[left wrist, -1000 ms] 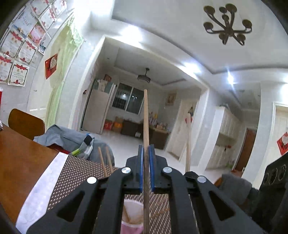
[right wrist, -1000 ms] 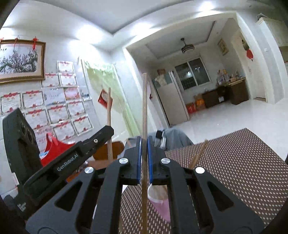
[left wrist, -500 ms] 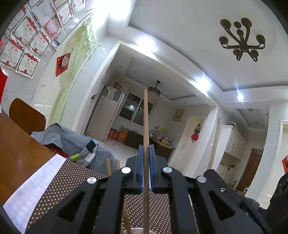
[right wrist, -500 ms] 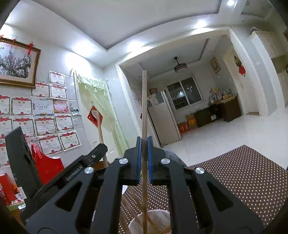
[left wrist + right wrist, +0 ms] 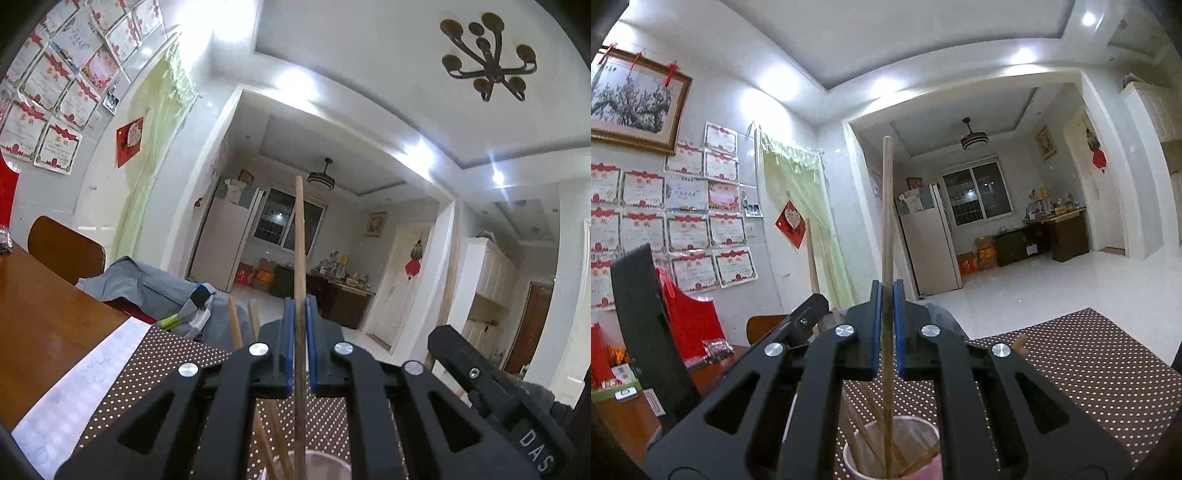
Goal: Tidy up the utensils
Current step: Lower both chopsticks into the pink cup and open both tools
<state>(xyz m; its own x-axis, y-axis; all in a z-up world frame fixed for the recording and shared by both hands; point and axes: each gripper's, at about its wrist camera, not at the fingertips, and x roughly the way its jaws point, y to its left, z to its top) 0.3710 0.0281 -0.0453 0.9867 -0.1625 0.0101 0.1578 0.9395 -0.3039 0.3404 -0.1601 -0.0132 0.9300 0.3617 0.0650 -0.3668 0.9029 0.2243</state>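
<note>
My left gripper point(image 5: 300, 321) is shut on a wooden chopstick point(image 5: 299, 240) held upright, its lower end reaching into a cup point(image 5: 325, 461) at the bottom edge. My right gripper point(image 5: 886, 306) is shut on another upright chopstick point(image 5: 886, 206), whose lower end sits inside the pink cup point(image 5: 923, 461). Several other chopsticks point(image 5: 864, 413) lean in the cup. The left gripper's black body point(image 5: 798, 325) shows close on the left in the right wrist view; the right gripper's body point(image 5: 480, 380) shows on the right in the left wrist view.
The cup stands on a brown dotted placemat point(image 5: 1089, 369) over a wooden table point(image 5: 40, 314). A white paper strip point(image 5: 81, 384) lies beside the mat. A chair with grey clothes point(image 5: 147, 288) stands behind the table. Red boxes point(image 5: 690, 325) sit at the left.
Both grippers have tilted up and lowered their chopsticks toward the cup; the cup has slid down to the bottom of both views. Both stay shut on their chopsticks.
</note>
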